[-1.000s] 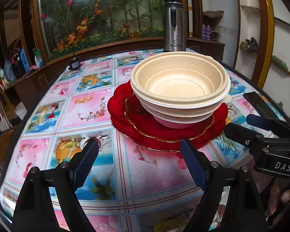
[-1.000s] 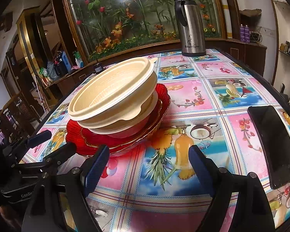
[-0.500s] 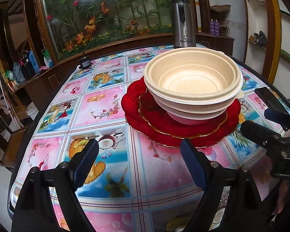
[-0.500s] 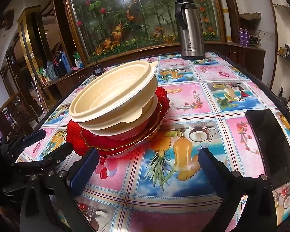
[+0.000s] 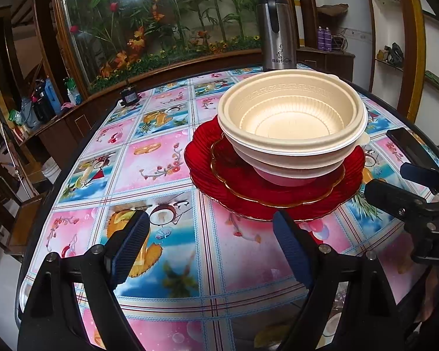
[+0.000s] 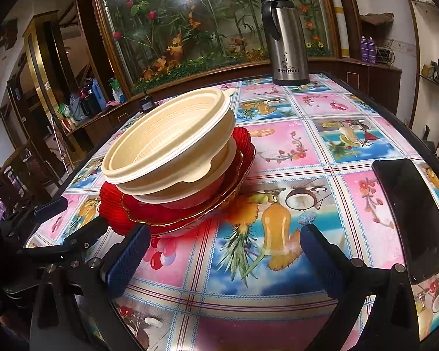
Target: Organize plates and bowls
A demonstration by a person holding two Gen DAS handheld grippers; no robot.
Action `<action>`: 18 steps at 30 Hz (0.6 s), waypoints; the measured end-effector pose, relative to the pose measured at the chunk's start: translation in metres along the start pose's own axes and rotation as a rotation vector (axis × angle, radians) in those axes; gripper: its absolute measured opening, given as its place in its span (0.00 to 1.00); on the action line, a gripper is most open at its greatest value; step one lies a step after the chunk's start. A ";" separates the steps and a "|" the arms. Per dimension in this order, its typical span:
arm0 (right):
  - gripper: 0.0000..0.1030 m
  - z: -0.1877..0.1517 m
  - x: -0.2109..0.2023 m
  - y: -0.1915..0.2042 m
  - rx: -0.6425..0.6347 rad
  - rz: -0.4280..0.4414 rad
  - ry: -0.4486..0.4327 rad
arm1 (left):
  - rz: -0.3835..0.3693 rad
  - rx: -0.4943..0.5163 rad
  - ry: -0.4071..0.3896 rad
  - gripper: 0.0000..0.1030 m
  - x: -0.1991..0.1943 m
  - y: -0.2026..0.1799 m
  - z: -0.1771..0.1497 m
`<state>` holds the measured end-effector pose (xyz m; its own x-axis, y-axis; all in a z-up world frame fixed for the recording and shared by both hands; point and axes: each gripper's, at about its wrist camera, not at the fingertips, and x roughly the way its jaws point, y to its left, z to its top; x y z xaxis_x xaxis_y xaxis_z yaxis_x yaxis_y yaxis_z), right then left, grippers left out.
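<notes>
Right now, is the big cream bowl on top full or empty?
Empty: the left wrist view looks into the top cream bowl and shows only its bare ribbed inside.

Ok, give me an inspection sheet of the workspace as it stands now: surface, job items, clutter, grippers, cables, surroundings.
Surface: table under a glossy fruit-print cover.
Job's things: cream bowls nested in one stack, a pinkish bowl under them, on a small gold-rimmed red plate, itself on a larger red plate.
Clutter: steel flask at the far edge; phone flat on the right; small black object at the far left edge.
Grippers: left gripper open, empty, short of the stack; right gripper open, empty, over bare cover.
Cables: nothing seen.
Surroundings: glass case of plants behind; wooden shelves to the sides.
</notes>
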<state>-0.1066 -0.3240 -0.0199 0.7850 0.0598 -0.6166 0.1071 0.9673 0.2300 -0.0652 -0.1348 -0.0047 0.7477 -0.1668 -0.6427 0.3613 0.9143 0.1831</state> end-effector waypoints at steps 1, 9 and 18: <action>1.00 0.000 0.000 0.000 0.000 0.002 -0.001 | -0.001 0.002 0.001 0.84 0.000 0.000 0.000; 1.00 0.000 0.001 0.000 0.001 0.005 0.002 | -0.004 0.004 0.006 0.84 0.000 -0.001 0.000; 1.00 -0.001 0.000 -0.001 0.006 0.007 0.004 | 0.009 0.006 0.018 0.84 0.001 -0.001 0.000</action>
<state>-0.1071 -0.3248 -0.0206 0.7835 0.0670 -0.6177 0.1057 0.9653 0.2387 -0.0648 -0.1359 -0.0060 0.7406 -0.1522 -0.6545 0.3585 0.9133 0.1932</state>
